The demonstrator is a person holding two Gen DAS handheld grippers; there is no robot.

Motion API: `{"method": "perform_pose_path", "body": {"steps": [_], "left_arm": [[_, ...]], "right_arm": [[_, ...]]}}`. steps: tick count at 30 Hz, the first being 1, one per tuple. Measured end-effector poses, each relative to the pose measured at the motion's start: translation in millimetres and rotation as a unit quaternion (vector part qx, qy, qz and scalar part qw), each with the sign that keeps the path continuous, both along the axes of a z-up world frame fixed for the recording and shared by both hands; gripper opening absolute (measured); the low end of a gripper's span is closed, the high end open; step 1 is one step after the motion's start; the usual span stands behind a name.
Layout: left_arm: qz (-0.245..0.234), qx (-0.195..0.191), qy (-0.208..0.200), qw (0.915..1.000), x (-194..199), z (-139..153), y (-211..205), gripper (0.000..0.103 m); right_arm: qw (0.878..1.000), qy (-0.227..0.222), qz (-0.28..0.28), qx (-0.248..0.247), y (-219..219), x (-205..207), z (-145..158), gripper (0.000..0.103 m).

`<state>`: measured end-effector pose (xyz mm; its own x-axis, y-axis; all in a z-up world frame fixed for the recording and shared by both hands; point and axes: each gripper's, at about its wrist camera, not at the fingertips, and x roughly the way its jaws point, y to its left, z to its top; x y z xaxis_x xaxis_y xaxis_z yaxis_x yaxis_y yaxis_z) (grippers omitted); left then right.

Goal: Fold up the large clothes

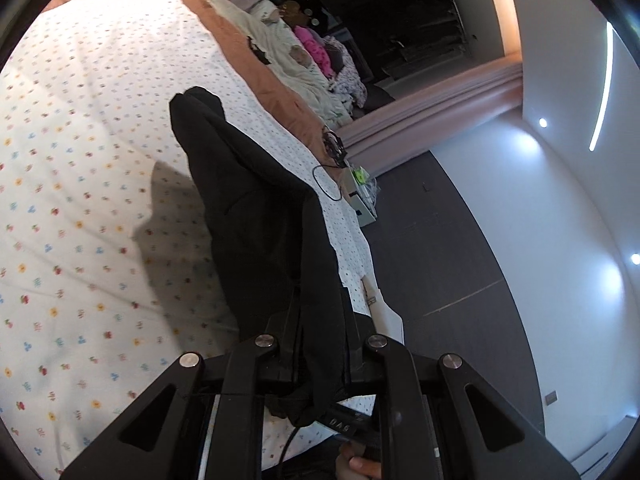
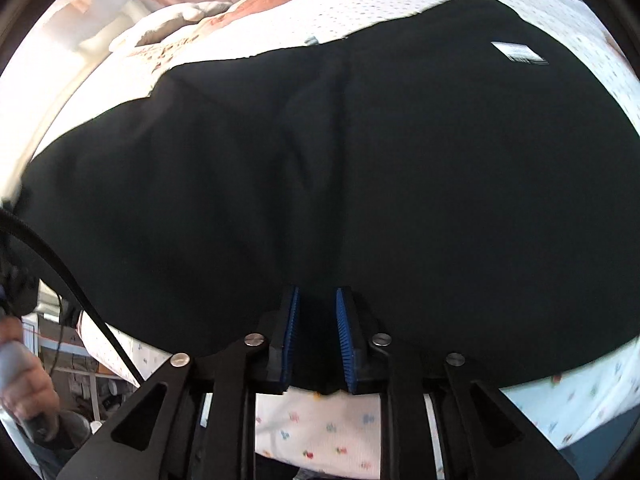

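A: Where is the black garment (image 2: 360,168) lying?

B: Spread across the bed (image 2: 328,432), on the white sheet with small flowers. In the right wrist view it fills most of the frame, with a white label (image 2: 519,53) near its edge at about 1 o'clock.

A: And the right claw (image 2: 318,336)?

B: Its blue pads (image 2: 290,332) stand a little apart at 6 o'clock, with the garment's near edge between them. Whether they press on the cloth I cannot tell.

A: The left claw (image 1: 320,328)?

B: Clenched on the garment. A fold of black cloth (image 1: 256,216) runs from its fingers up toward 11 o'clock, lifted clear of the sheet (image 1: 80,200) and casting a shadow there.

A: Anything beyond the bed?

B: A heap of other clothes (image 1: 320,60) at 12 o'clock, beside a pink curtain (image 1: 420,112).
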<state>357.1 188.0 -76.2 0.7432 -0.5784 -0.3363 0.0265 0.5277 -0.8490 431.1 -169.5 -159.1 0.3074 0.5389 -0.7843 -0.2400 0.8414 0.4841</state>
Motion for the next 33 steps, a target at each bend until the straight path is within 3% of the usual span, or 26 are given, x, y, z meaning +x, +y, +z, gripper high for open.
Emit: {"method": "perform_pose_path", "body": {"steps": [9, 15, 19, 20, 23, 33], "left_arm": [[-0.056, 0.039, -0.016, 0.9975, 31, 36, -58, 0.015], [-0.087, 0.067, -0.018, 0.9938, 51, 53, -98, 0.015], [-0.11, 0.078, -0.014, 0.9908, 65, 58, -125, 0.015], [-0.114, 0.08, -0.014, 0.9901, 67, 59, -130, 0.015], [-0.129, 0.088, -0.01, 0.9877, 78, 58, -149, 0.015], [-0.173, 0.11, 0.022, 0.9785, 116, 44, -207, 0.015]], "right_arm": [[0.998, 0.031, 0.019, 0.046, -30, -4, -1, 0.011], [0.996, 0.01, 0.015, 0.089, -73, 4, 34, 0.012], [0.995, -0.009, -0.018, 0.096, -120, 9, 54, 0.013], [0.995, -0.014, -0.027, 0.099, -131, 8, 58, 0.019], [0.992, -0.029, -0.054, 0.11, -170, 13, 68, 0.067], [0.979, -0.038, -0.137, 0.142, -271, 21, 69, 0.069]]}}
